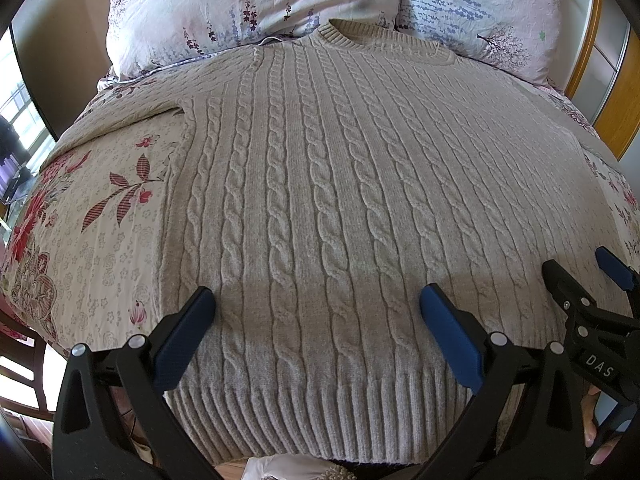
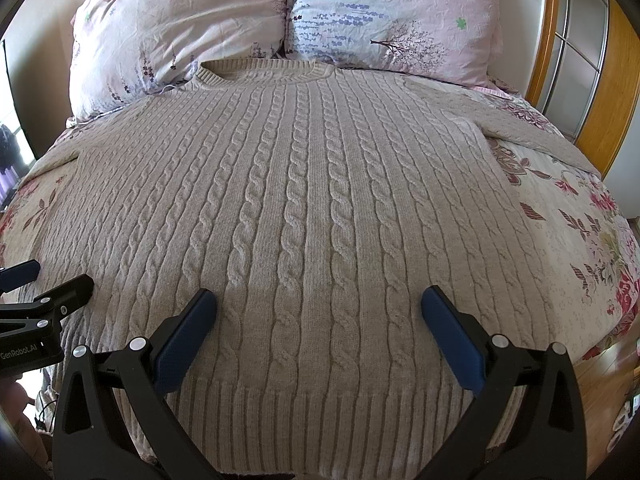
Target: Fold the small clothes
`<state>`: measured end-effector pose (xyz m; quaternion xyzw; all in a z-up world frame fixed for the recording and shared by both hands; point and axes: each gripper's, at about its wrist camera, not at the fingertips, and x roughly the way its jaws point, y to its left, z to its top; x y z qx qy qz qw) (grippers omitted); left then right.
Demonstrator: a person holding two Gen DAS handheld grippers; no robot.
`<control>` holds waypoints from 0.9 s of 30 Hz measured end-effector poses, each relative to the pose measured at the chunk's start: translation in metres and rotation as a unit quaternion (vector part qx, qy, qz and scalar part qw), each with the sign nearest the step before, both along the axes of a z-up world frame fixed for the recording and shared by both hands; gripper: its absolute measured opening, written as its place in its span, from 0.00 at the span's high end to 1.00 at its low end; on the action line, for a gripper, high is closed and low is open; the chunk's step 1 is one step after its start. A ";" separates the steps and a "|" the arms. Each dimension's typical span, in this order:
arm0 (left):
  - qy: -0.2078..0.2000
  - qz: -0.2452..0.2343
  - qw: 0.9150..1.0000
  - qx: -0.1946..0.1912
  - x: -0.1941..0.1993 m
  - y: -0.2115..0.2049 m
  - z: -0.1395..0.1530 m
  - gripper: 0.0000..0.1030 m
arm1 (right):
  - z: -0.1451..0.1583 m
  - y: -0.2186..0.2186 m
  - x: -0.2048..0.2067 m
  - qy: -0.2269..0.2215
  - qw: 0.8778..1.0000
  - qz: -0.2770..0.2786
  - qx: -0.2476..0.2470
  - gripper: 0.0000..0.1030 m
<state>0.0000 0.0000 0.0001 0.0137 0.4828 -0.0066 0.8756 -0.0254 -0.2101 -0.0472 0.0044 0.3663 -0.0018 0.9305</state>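
A beige cable-knit sweater (image 1: pixel 320 184) lies spread flat, front up, on the bed, its collar toward the pillows and its ribbed hem (image 1: pixel 320 416) nearest me. Its sleeves stretch out to both sides. My left gripper (image 1: pixel 318 304) hovers open over the lower left part of the sweater, nothing between its blue pads. My right gripper (image 2: pixel 319 304) hangs open above the lower right part of the same sweater (image 2: pixel 304 200), empty too. Each gripper shows at the edge of the other's view: the right gripper (image 1: pixel 580 276), the left gripper (image 2: pixel 56 280).
Floral bedding (image 1: pixel 92 216) covers the bed (image 2: pixel 576 240). Two pink flowered pillows (image 1: pixel 240 4) (image 2: pixel 392 12) lie at the head. A wooden-framed wardrobe (image 2: pixel 592 64) stands on the right, a window (image 1: pixel 16 120) on the left. A hand (image 1: pixel 596 432) holds the right gripper.
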 end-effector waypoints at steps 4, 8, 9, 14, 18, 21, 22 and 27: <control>0.000 0.000 1.000 0.000 0.000 0.000 0.000 0.02 | 0.000 0.000 0.000 0.000 1.000 0.000 0.000 0.01; 0.000 0.000 1.000 0.000 0.000 0.000 0.000 0.02 | -0.001 0.000 0.000 0.000 1.000 0.000 0.000 0.01; 0.000 0.000 1.000 0.000 0.000 0.000 0.000 0.02 | -0.001 0.000 0.000 0.000 1.000 0.000 0.000 0.01; 0.002 0.000 1.000 0.000 0.000 0.000 0.000 0.02 | -0.003 0.001 0.000 0.004 1.000 0.005 0.000 0.01; 0.005 0.000 1.000 0.000 0.001 0.002 0.002 0.02 | -0.004 -0.003 -0.003 0.006 1.000 0.013 -0.001 0.01; 0.008 0.000 1.000 0.000 -0.001 0.000 0.002 0.02 | -0.003 -0.003 0.003 0.008 1.000 0.020 -0.004 0.01; 0.009 0.000 1.000 0.000 0.000 0.000 0.002 0.02 | -0.004 -0.002 0.004 0.009 1.000 0.026 -0.006 0.01; 0.010 -0.003 1.000 0.001 0.004 0.001 0.001 0.02 | -0.003 -0.001 0.009 0.009 0.998 0.059 -0.011 0.01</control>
